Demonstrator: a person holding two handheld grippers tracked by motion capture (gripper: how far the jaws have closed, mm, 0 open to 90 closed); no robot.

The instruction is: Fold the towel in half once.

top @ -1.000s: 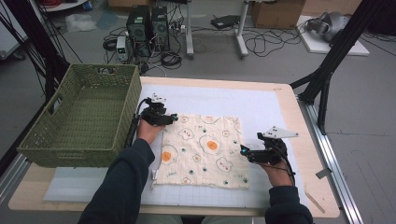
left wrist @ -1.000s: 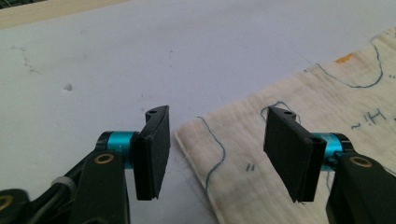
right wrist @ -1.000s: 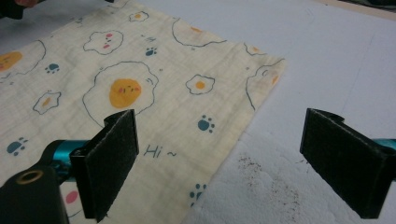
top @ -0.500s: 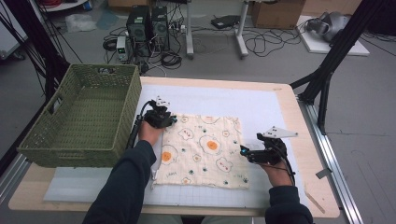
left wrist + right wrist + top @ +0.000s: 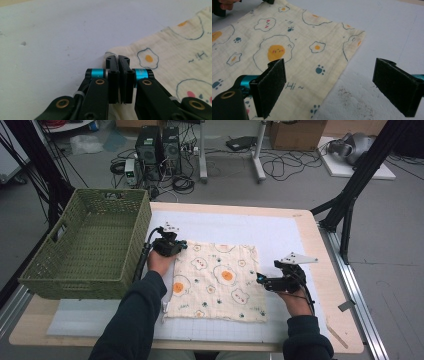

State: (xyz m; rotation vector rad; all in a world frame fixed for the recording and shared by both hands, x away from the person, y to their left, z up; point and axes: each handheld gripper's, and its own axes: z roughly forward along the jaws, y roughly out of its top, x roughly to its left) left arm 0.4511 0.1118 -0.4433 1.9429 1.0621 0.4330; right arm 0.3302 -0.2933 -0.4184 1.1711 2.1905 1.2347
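**Egg-print cloth flat on the desk, one corner pinched**

The cloth carries printed writing: "Hi ~" can be read in the right gripper view, beside blue paw prints, fried eggs with small faces and bear-like shapes. No brand or label can be made out.

The cloth lies spread flat on the white mat of the desk, at the centre of the high view and just right of the green woven basket. It is close to square, so no long axis stands out; its edges run roughly with the desk's edges, turned slightly, and its far-left corner points toward 11 o'clock.

The left hand-held gripper sits at that 11 o'clock corner. In the left gripper view its jaws are pressed together, with the cloth's corner lying at their tips and cloth showing beneath them, so it is clamped on the corner.

The right hand-held gripper is at the cloth's 3 o'clock edge, aimed toward 9 o'clock. Its jaws stand wide apart: one pad hangs over the cloth, the other pad over bare mat, the cloth's edge running between them.
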